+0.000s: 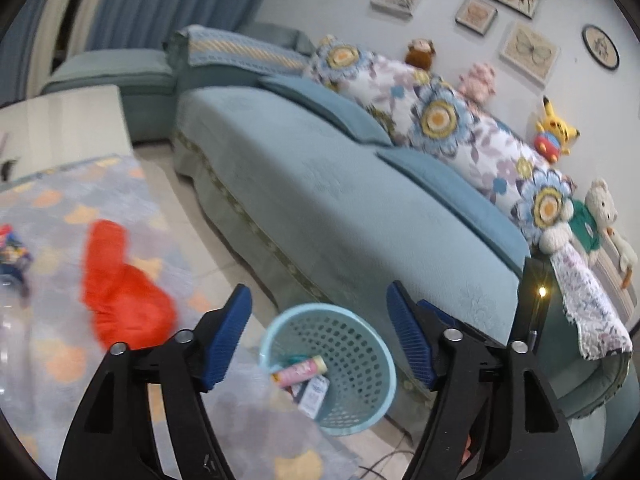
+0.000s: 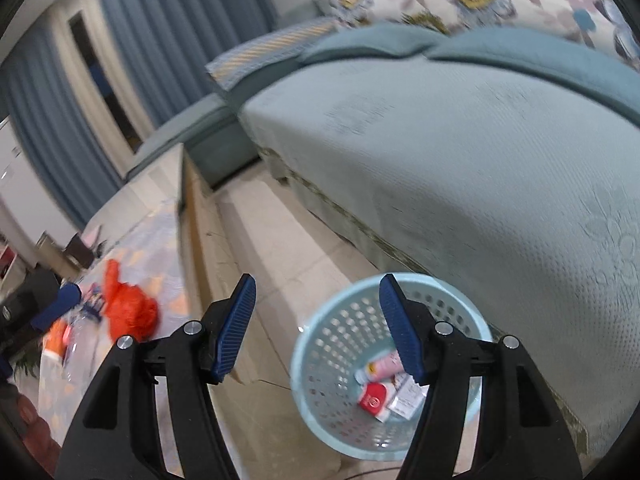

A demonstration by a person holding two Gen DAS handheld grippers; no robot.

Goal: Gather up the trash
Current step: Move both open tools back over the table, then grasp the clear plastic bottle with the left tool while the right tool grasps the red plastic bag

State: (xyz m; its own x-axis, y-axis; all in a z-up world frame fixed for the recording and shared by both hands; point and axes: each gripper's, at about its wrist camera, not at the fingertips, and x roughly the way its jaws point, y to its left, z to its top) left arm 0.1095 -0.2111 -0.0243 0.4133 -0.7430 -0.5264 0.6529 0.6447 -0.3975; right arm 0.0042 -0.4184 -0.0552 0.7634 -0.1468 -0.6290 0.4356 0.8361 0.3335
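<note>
A light blue perforated waste basket [image 1: 360,412] stands on the floor beside the sofa; it also shows in the right wrist view [image 2: 320,364]. Inside lie a pink tube [image 1: 300,369], a white packet [image 1: 316,394] and a red-and-white wrapper [image 2: 374,400]. My left gripper [image 1: 320,324] is open and empty above the basket. My right gripper [image 2: 316,320] is open and empty above the basket's left rim. A crumpled red plastic bag [image 1: 120,292] lies on the cloth-covered table; it also shows in the right wrist view [image 2: 128,308]. A colourful wrapper [image 1: 12,252] and a clear plastic bottle [image 1: 12,320] lie at the table's left.
A teal sofa [image 1: 340,184] with floral cushions and plush toys fills the right side. The low table [image 1: 64,120] with a grey patterned cloth stands left. Tiled floor [image 2: 280,240] runs between table and sofa. Blue curtains hang behind. Cables lie on the floor near the basket.
</note>
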